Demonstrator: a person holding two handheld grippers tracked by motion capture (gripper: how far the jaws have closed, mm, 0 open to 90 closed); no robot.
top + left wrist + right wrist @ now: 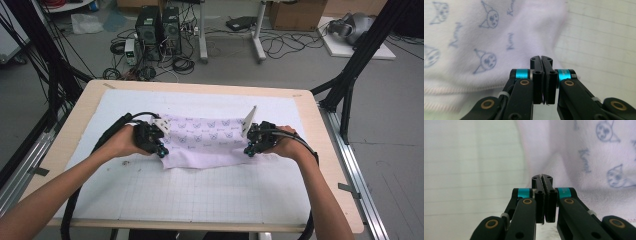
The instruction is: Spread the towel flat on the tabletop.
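A pale pink towel (210, 137) printed with small cat faces lies spread on the white gridded mat (200, 195). My left gripper (161, 149) is at the towel's near left corner and my right gripper (248, 150) at its near right corner. In the left gripper view the jaws (541, 58) are pressed together, with the towel (474, 37) rising out of their tips in a fold. The right gripper view shows the same: the jaws (542, 177) are shut on the towel's edge (586, 157). The near edge of the towel sags between the two grippers.
The mat covers most of a light wooden table (330, 165). Black frame posts (350, 75) stand at the table's far corners. Beyond the table, computer towers (157, 30), cables and cardboard boxes (295, 15) sit on the floor.
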